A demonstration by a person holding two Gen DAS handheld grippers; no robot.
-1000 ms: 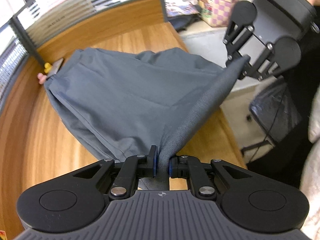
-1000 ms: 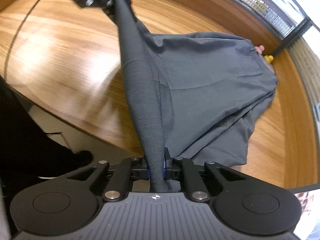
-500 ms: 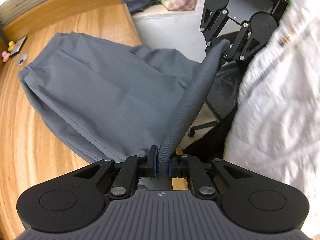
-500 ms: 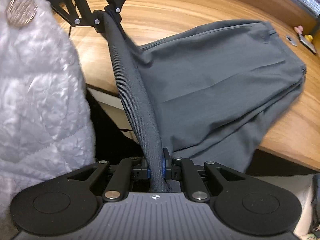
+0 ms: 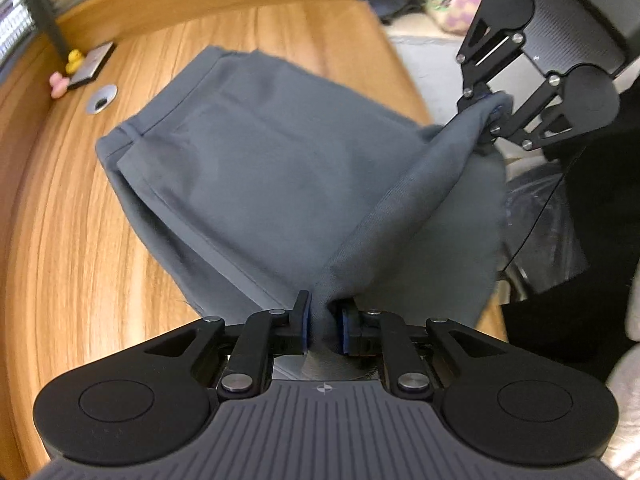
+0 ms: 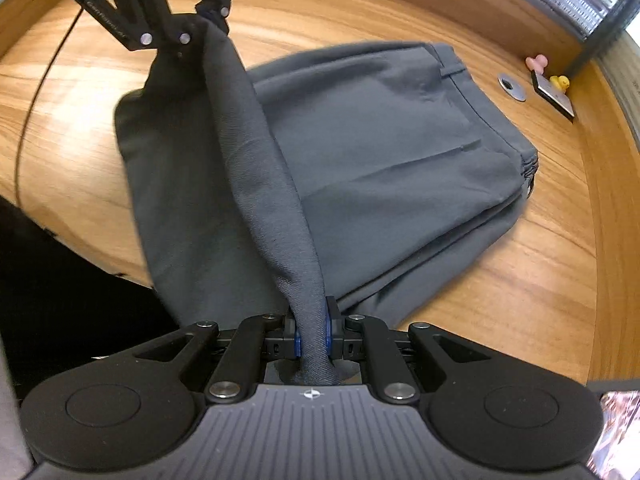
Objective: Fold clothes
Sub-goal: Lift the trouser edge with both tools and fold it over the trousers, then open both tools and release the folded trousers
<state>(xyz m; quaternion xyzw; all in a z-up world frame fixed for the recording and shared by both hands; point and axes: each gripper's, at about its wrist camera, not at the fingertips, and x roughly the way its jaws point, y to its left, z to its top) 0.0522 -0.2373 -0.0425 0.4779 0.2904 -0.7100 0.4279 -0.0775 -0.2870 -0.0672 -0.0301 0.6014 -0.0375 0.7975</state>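
I have the grey trousers (image 5: 260,184) folded on the wooden desk (image 5: 72,248), waistband end toward the far corner, while the near end is lifted off the wood and stretched as a taut ridge of cloth between my 2 grippers. The left gripper (image 5: 324,318) has that ridge bunched between its blue pads; its jaws have just been opening a little, yet the fabric fills the gap and the pads press on it, so it is clamped on the trousers. The right gripper (image 6: 312,334) is pinched on the other end of the same ridge, jaws nearly together with cloth squeezed between them. From the left camera I see the right gripper up at the top right, past the desk edge, cloth gathered at its tip (the picture is a bit blurred there). Below the ridge, a loose flap hangs over the near edge of the desk. At the far corner sit a yellow duck (image 5: 74,60), a pink toy (image 5: 58,84), a small dark card (image 5: 92,66) and a round metal grommet (image 5: 102,98), well apart from the trousers.
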